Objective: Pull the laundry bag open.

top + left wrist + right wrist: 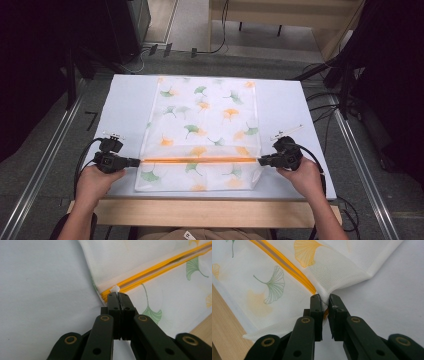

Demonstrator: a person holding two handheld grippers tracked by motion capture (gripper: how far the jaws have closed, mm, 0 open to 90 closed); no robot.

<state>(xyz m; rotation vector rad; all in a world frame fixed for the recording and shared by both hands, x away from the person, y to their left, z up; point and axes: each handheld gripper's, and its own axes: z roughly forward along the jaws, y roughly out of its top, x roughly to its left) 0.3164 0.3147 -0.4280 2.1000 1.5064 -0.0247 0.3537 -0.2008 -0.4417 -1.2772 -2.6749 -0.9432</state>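
- On the white table (125,95), a see-through mesh laundry bag (205,117) printed with green and orange ginkgo leaves lies flat, reaching from the far edge almost to the near one.
- Its orange zipper (200,160) runs straight across the bag near the person's end, side to side, and looks parted in the gripper views, with a thin gap between the two orange strips.
- At the zipper's left end, the left gripper (134,162) has its jaws fully pressed together on a small white zipper pull tab (115,288); that's pretty clear in the left gripper view.
- At the zipper's right end, the right gripper (261,161) is pinching the bag's fabric right where the orange strip stops, jaws narrow with a bit of mesh bunched between them.
- Both grippers sit low on the table, pointing at each other along the zipper line.
- Past the table's near edge there's a light wooden board (210,212), and grey floor with metal rails (45,155) on both sides.
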